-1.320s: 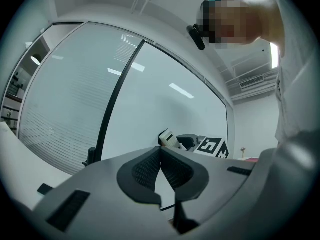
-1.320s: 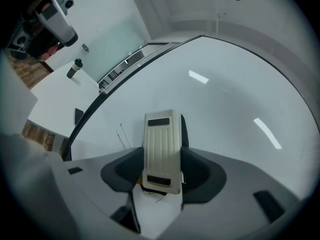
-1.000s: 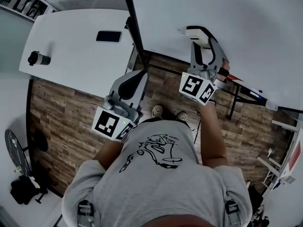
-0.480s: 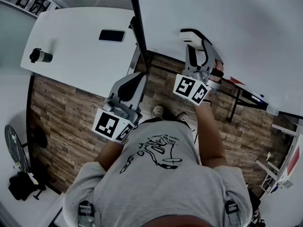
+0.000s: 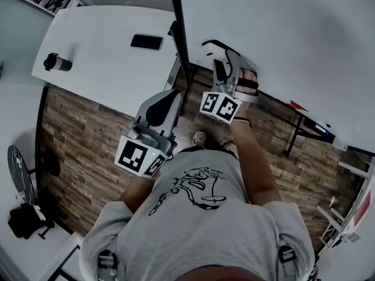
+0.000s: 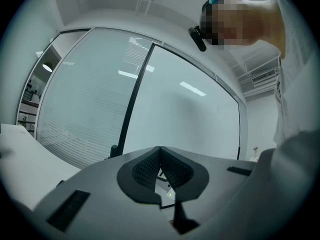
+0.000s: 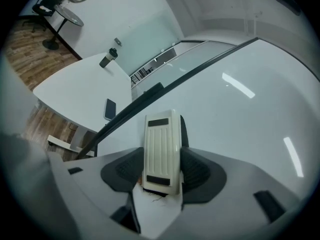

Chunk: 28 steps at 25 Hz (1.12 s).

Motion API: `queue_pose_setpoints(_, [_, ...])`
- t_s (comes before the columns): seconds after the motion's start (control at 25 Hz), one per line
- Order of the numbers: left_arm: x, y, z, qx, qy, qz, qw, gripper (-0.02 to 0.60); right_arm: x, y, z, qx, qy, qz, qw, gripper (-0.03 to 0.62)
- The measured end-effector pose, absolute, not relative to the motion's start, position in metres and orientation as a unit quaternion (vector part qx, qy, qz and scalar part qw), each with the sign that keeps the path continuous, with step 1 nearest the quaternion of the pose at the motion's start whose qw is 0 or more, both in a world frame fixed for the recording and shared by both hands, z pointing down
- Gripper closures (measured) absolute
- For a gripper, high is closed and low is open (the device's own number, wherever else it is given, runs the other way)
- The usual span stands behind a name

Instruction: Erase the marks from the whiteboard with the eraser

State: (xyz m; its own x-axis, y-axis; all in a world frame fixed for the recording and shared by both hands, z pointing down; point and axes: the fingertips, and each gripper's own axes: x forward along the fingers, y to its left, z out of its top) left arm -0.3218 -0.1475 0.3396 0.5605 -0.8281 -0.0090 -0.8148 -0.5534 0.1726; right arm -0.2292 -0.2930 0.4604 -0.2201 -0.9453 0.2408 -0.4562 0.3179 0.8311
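- Right gripper is clasping the eraser near the whiteboard's framed edge.
- Left gripper is hanging idle, jaws pressed together, empty.
- Risk: uneven pressing could be twisting the eraser loose.

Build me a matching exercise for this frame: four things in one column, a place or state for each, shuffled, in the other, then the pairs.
Things
1. eraser
2. left gripper
3. phone
4. black tumbler

Places or states
A. jaws shut, nothing between them
B. flat on the white table, at the end nearer the whiteboard
C. clamped in the right gripper
D. on that table's end away from the whiteboard

Pairs: 1-C, 2-A, 3-B, 4-D
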Motion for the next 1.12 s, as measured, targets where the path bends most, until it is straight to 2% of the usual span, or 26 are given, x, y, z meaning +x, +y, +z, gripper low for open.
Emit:
queue_pose_setpoints(0.16, [-0.335,-0.144,0.337,0.873,-0.481,-0.041,0.069,0.56,-0.235,-0.289,0.46,0.481,-0.733,-0.301,0.375,0.361])
queue_pose_setpoints(0.48, [-0.328,-0.141,0.337,0.874,-0.479,-0.045,0.066,0.56,-0.221,-0.25,0.427,0.488,-0.794,-0.219,0.287,0.359])
queue_pose_setpoints(0.92, [-0.257,-0.139,0.32,0.902,-0.425,-0.054,0.047,0.558,-0.145,-0.179,0.354,0.485,-0.866,-0.087,0.088,0.358])
queue_pose_setpoints(1.12, [-0.212,-0.131,0.309,0.918,-0.391,-0.06,0.042,0.558,-0.101,-0.146,0.33,0.499,-0.864,-0.055,0.039,0.358])
